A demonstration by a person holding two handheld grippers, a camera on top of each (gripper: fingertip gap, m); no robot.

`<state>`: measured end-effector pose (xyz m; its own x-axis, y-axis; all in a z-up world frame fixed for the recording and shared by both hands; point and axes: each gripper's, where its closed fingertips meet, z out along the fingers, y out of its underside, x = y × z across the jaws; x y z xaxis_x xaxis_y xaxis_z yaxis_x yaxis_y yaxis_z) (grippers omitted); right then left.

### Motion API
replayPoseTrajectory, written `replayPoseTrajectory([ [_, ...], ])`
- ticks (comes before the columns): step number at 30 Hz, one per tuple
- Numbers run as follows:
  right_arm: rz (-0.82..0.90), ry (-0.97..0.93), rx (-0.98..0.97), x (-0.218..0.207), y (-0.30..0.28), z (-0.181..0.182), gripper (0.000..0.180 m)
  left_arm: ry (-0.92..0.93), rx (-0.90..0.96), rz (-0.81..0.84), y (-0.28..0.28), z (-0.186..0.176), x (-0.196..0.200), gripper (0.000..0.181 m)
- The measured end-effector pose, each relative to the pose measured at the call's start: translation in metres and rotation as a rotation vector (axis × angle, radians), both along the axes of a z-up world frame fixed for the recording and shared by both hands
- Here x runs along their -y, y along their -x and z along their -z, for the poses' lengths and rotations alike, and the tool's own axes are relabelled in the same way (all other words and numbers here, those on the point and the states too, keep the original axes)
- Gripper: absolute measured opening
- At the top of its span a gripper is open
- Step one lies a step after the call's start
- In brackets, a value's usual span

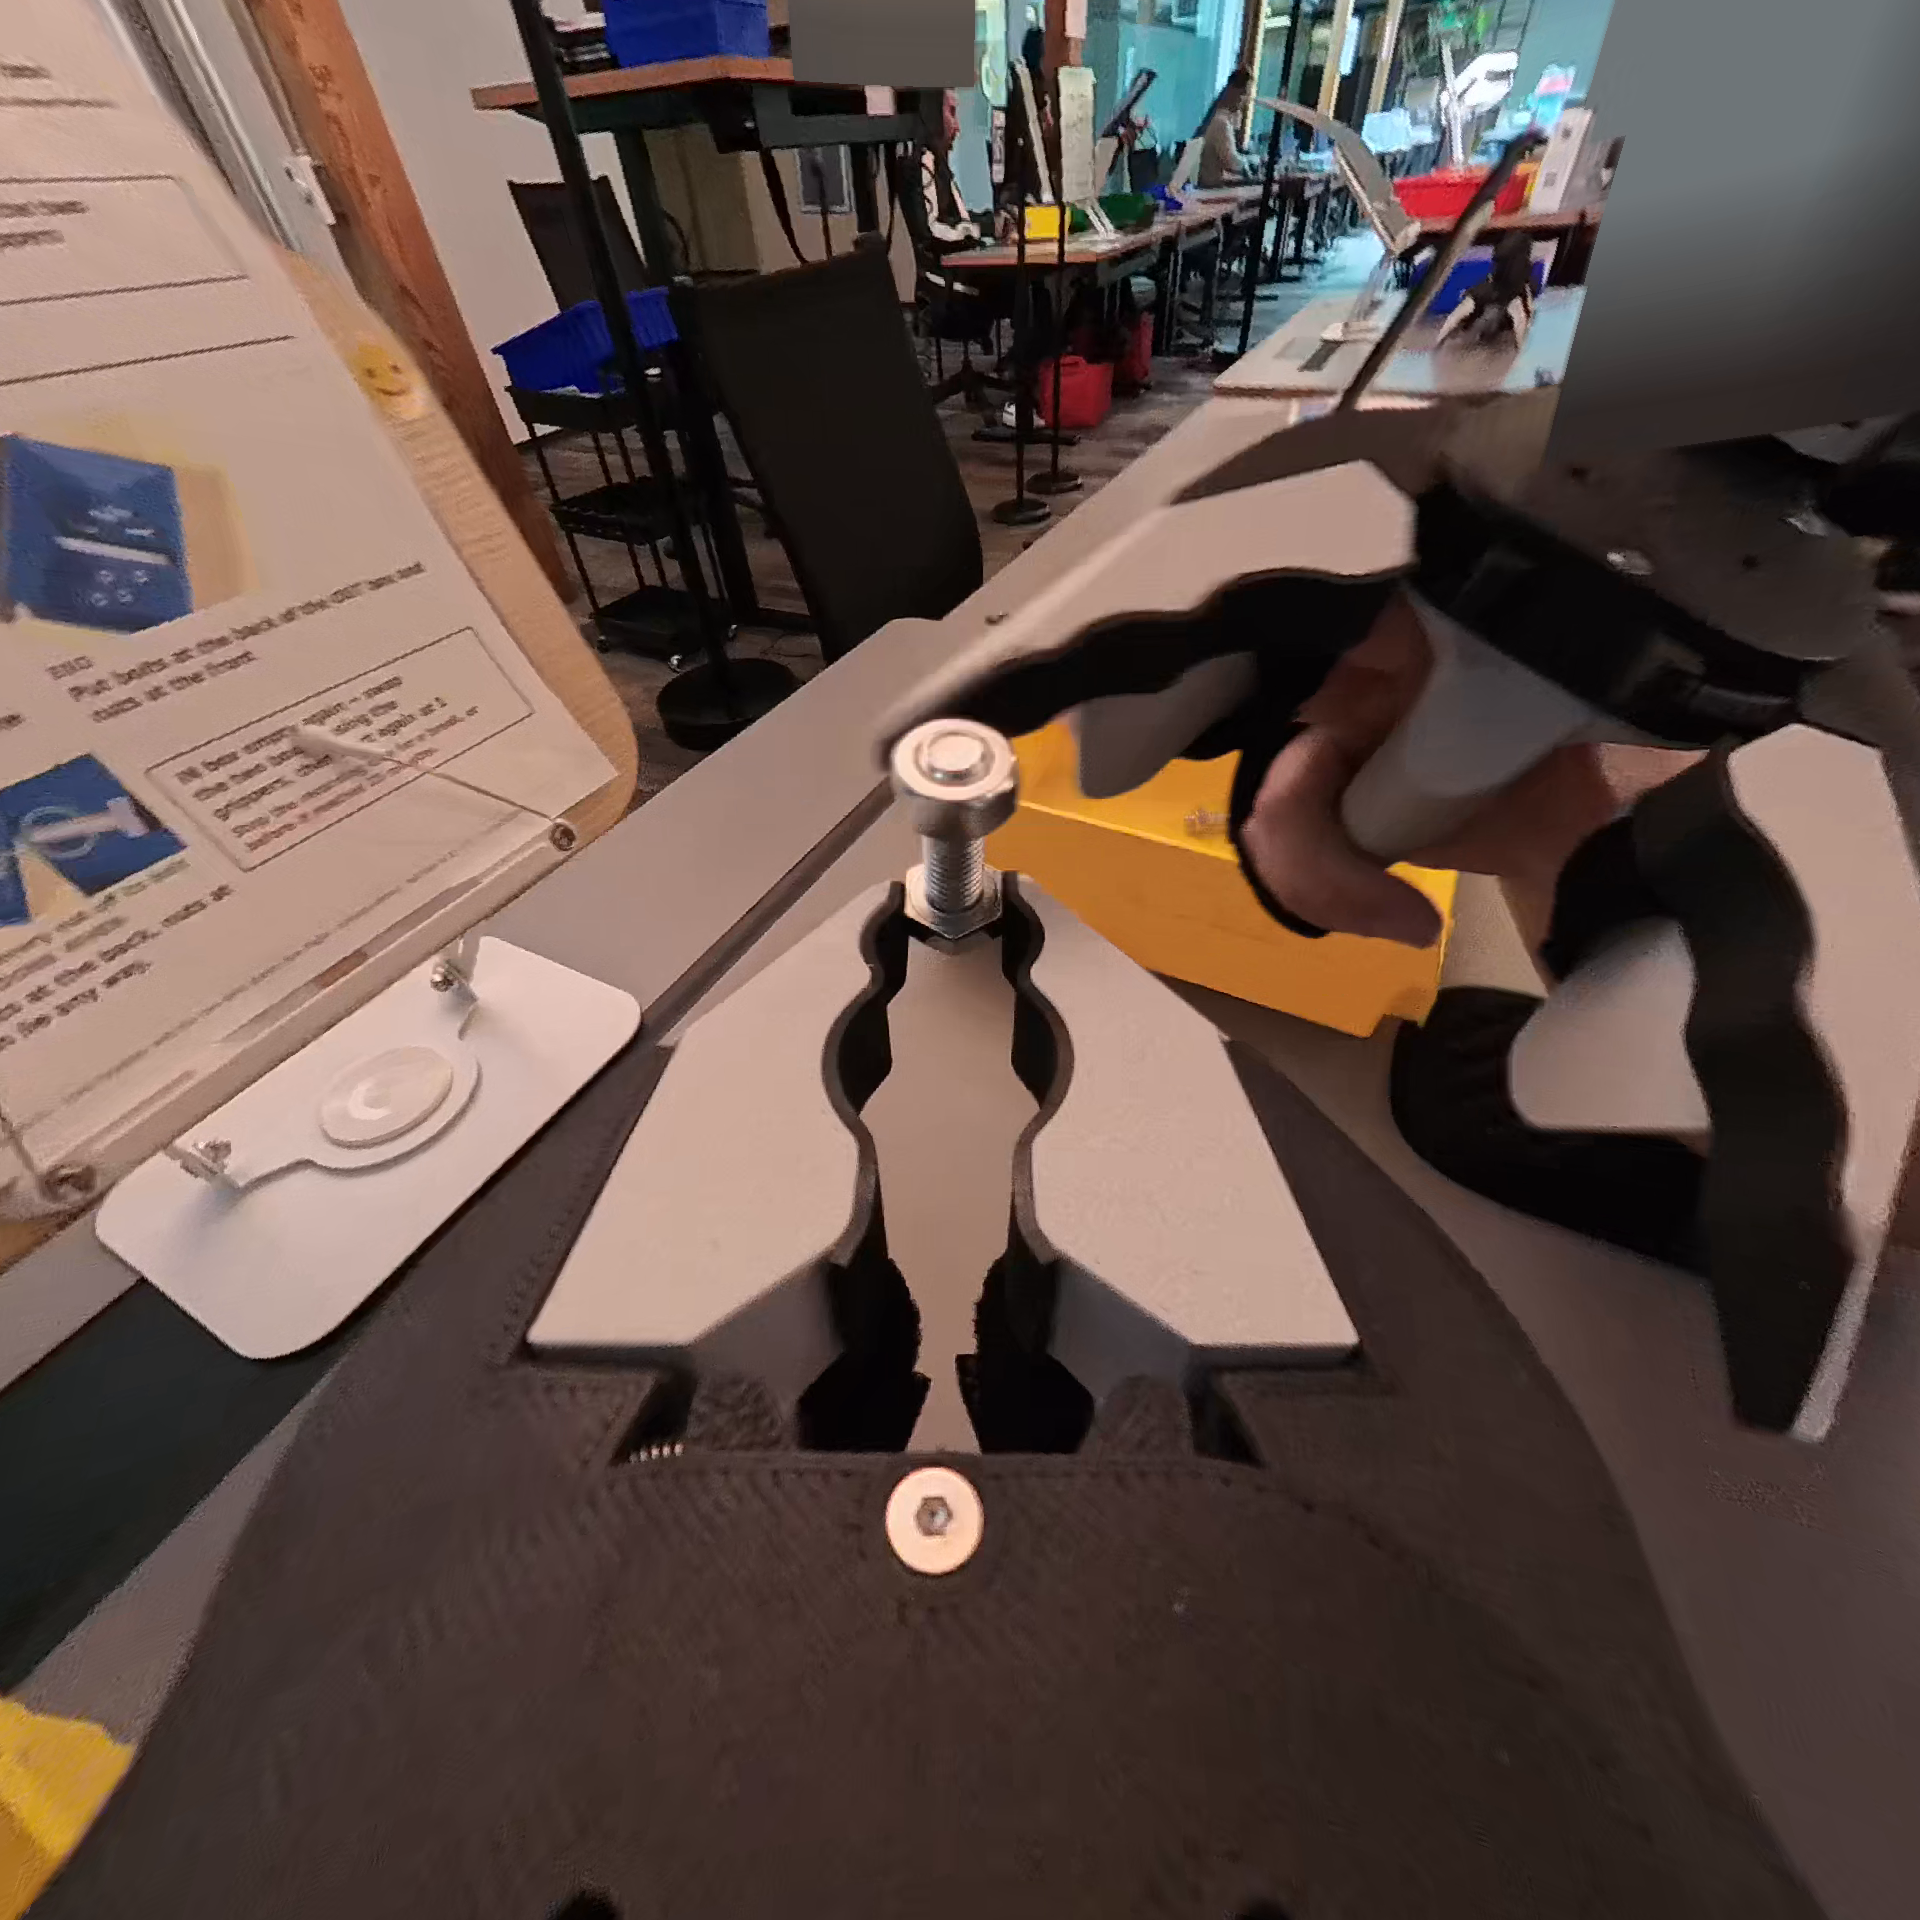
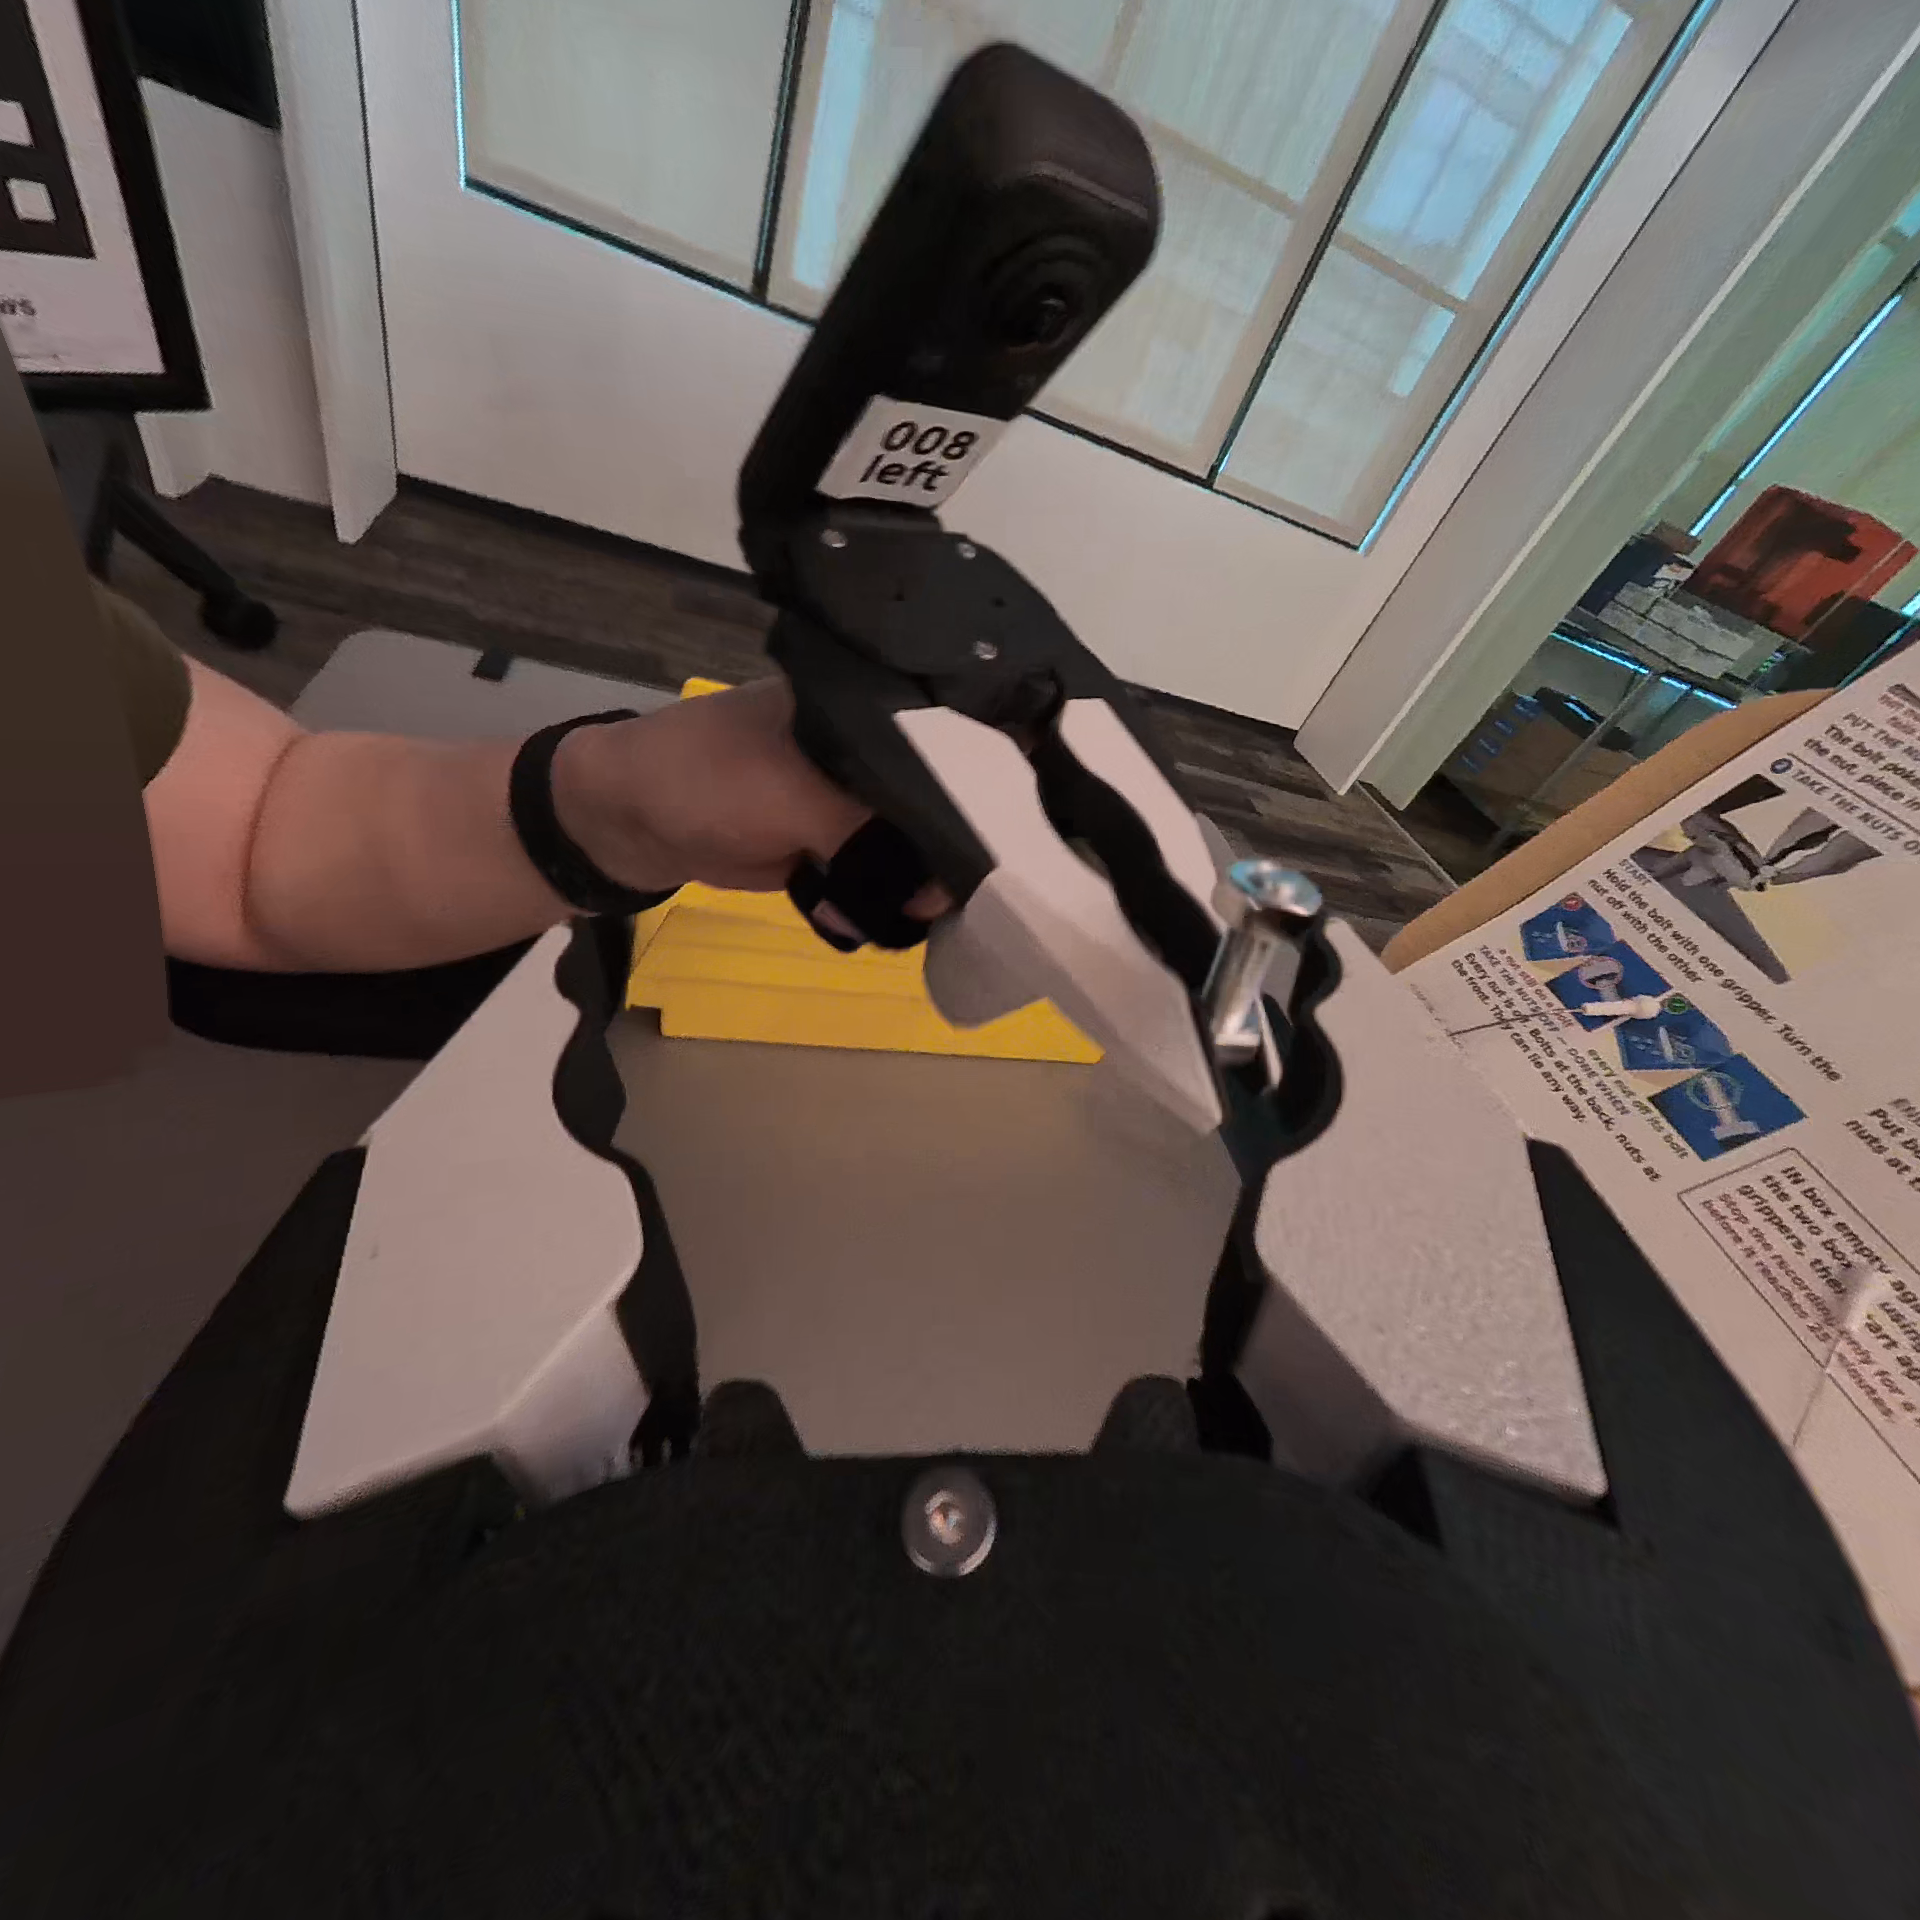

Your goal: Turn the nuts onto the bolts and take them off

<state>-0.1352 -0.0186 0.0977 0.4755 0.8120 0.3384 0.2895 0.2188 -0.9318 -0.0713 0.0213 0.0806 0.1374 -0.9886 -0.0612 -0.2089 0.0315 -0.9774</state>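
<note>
In the left wrist view my left gripper [image 1: 951,912] is shut on a steel hex nut [image 1: 951,928]. A bolt [image 1: 951,821] is threaded in it and stands up, head on top. My right gripper [image 1: 1340,1070] comes in from the right, wide open, its upper finger's tip just beside the bolt head. In the right wrist view my right gripper [image 2: 951,966] is open. The left gripper [image 2: 1231,1039] reaches between its fingers. The bolt [image 2: 1252,956] rests by the right finger's pad [image 2: 1314,1049]. The nut is hidden there.
A yellow box [image 1: 1195,914] sits on the grey table [image 1: 623,904] behind the grippers; it also shows in the right wrist view [image 2: 831,987]. An instruction sheet on a stand [image 1: 208,623] with a white base [image 1: 364,1143] is at the left. A person's hand [image 2: 675,810] holds the left gripper.
</note>
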Motion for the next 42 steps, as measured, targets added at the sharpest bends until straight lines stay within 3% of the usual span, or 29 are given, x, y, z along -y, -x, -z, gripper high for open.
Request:
replayPoseTrajectory([
  [3, -0.003, 0.013, 0.009, 0.009, -0.004, -0.007, 0.117, 0.049, 0.032, -0.011, 0.009, -0.006, -0.010, 0.017],
  [7, 0.068, -0.001, -0.023, -0.006, -0.009, -0.007, 0.127, 0.031, 0.005, 0.042, 0.003, -0.004, 0.005, 0.017],
  [12, 0.037, 0.036, 0.025, -0.005, 0.001, 0.007, 0.129, -0.028, -0.042, 0.026, -0.003, 0.004, 0.008, 0.016],
  [15, 0.010, 0.016, 0.108, 0.011, 0.000, 0.006, 0.111, 0.030, -0.006, -0.001, 0.007, -0.002, -0.007, 0.016],
  [22, 0.107, -0.002, 0.063, -0.006, -0.002, 0.002, 0.127, 0.056, -0.008, 0.104, 0.001, -0.002, 0.014, 0.017],
  [26, 0.083, 0.006, 0.074, -0.002, 0.004, 0.004, 0.126, 0.012, -0.039, 0.108, -0.006, 0.005, 0.021, 0.016],
  [28, 0.116, 0.019, 0.129, 0.002, -0.005, 0.004, 0.116, 0.045, -0.026, 0.107, -0.004, 0.004, 0.016, 0.016],
  [30, 0.097, 0.031, 0.154, 0.016, -0.012, -0.002, 0.092, 0.071, -0.008, 0.095, 0.000, 0.002, 0.009, 0.016],
  [34, 0.102, -0.026, 0.048, 0.022, -0.015, -0.026, 0.093, 0.062, 0.002, 0.113, 0.000, -0.002, 0.015, 0.016],
  [36, 0.126, -0.003, 0.050, 0.011, -0.015, -0.018, 0.100, 0.054, -0.002, 0.151, -0.004, -0.002, 0.026, 0.016],
  [42, 0.102, 0.074, 0.075, 0.008, -0.010, -0.004, 0.095, 0.052, 0.004, 0.162, -0.006, -0.003, 0.031, 0.016],
])
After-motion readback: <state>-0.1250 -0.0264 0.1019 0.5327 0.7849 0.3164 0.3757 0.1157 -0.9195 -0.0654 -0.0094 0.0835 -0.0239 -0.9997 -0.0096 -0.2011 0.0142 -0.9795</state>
